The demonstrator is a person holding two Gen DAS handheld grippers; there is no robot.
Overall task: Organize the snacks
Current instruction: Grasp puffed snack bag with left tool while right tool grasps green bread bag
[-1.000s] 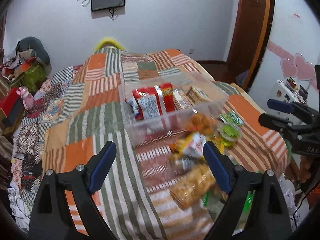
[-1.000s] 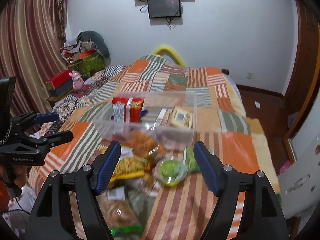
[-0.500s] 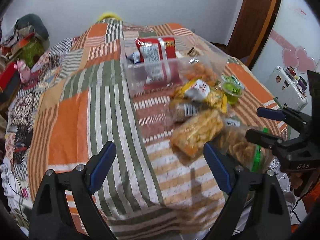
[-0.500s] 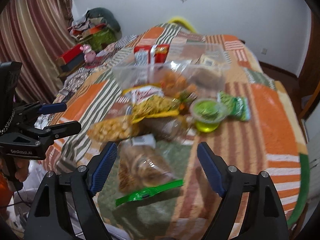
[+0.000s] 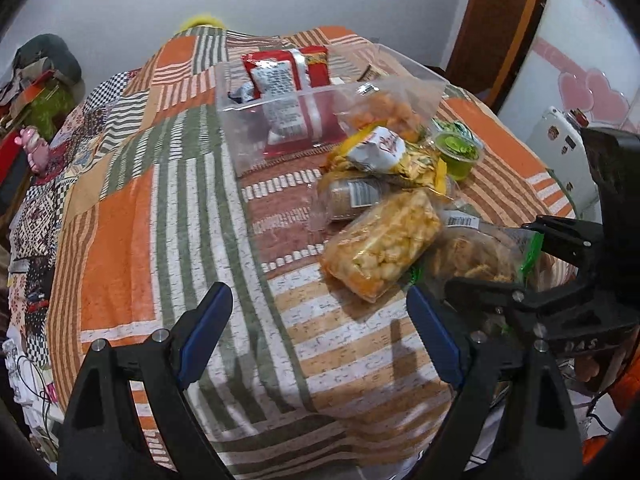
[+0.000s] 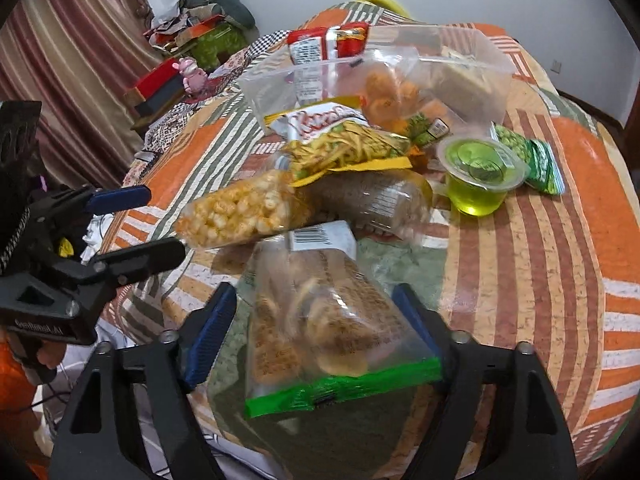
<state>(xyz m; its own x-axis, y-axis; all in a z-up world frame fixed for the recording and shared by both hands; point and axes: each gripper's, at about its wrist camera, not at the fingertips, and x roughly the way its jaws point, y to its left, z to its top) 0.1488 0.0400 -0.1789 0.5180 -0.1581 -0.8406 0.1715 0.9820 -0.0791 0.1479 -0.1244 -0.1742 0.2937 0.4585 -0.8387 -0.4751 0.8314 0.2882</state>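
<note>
A clear plastic bin (image 5: 280,128) (image 6: 472,80) with red snack packets (image 5: 288,76) stands on a striped patchwork bedspread. Loose snacks lie in front of it: a clear bag of orange puffs (image 5: 384,240) (image 6: 240,212), a yellow noodle-snack bag (image 6: 344,144), a green jelly cup (image 6: 478,176) (image 5: 458,154) and a green pea packet (image 6: 536,160). My right gripper (image 6: 316,320) is open, its fingers on either side of a clear green-edged bag of biscuits (image 6: 320,320). My left gripper (image 5: 316,328) is open and empty over bare bedspread, left of the pile.
The bedspread (image 5: 132,240) drops off at the near edge. Clutter, a pink toy (image 6: 192,76) and a red box sit beside the bed on the left. A door and white wall stand behind. Each gripper shows in the other's view.
Both grippers have come lower and closer to the snack pile. The right gripper's fingers now straddle the green-edged biscuit bag. Both stay open.
</note>
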